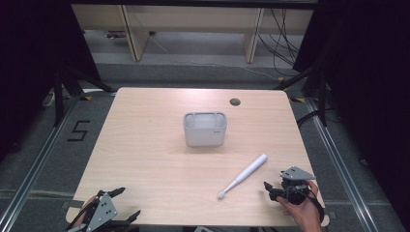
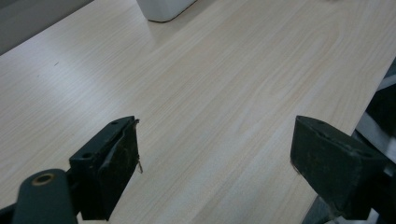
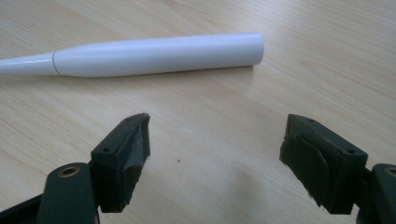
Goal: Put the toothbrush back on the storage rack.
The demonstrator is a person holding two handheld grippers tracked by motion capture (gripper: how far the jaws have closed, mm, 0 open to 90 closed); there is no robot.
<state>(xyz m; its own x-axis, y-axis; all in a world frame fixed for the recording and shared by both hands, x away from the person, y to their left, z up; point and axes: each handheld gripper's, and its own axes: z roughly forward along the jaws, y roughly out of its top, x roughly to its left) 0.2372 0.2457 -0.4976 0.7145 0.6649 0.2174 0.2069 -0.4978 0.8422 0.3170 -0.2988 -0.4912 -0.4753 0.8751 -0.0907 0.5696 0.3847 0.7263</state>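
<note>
The left black two-jaw gripper (image 1: 122, 203) rests near left, jaws spread wide; the right black two-jaw gripper (image 1: 269, 189) sits near right, likewise spread.

A white rectangular container (image 1: 205, 129) sits mid-table (image 1: 145, 145), upright.

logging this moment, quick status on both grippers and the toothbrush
Right gripper open, empty, just short of white toothbrush. Left gripper open, empty, near table edge. Toothbrush flat on table, untouched. Nothing between.
</note>
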